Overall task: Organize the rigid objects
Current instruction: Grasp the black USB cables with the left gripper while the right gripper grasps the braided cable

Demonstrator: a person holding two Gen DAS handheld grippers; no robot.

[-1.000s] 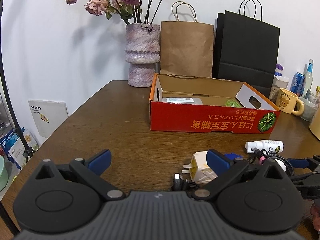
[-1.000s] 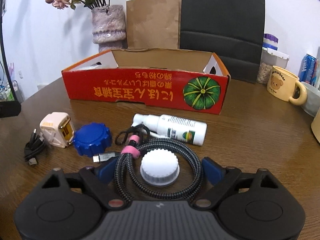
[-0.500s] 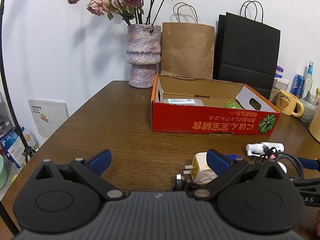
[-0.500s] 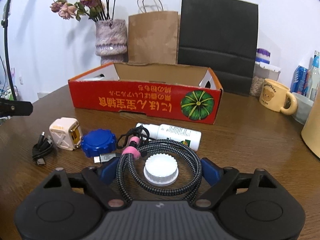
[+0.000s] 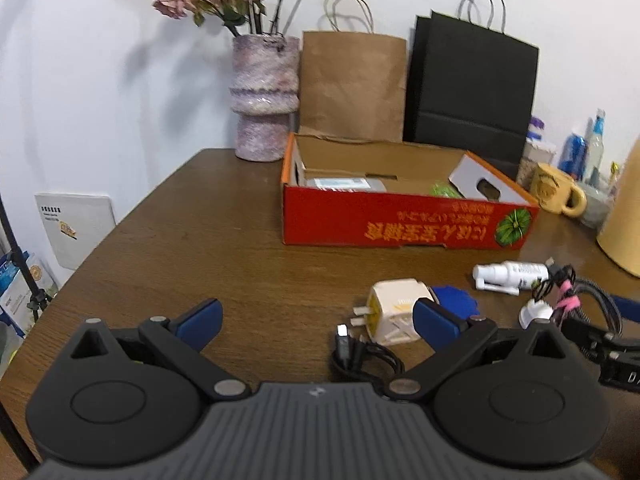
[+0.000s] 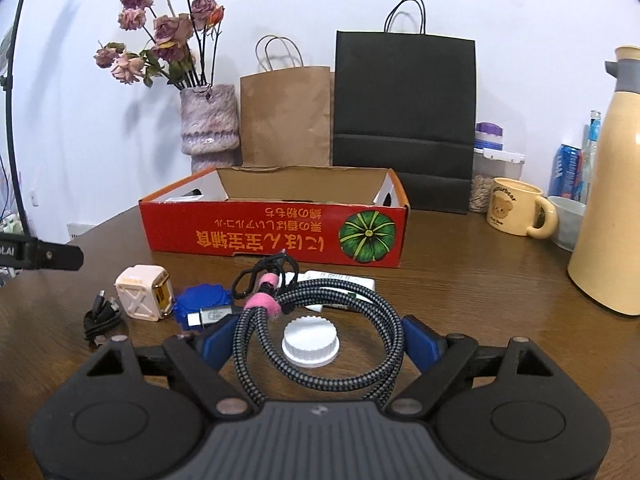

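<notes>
Lifted clear of the surface (image 6: 480, 264), the coiled braided cable (image 6: 320, 360) now hangs pinched across the right gripper (image 6: 320, 344), its fingers spread wide around the loop, just short of the red box (image 6: 276, 236). The white cap (image 6: 311, 342) it ringed stays behind. The left gripper (image 5: 316, 320) waits, fingers wide apart and empty; boxing the cable looks next.

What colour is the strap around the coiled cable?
Pink strap; right wrist view shows it best.

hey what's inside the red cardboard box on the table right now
In the left wrist view, the red box holds a flat grey packet with a pale label at its left end and something green toward the right. The front wall hides the rest of the floor.
</notes>
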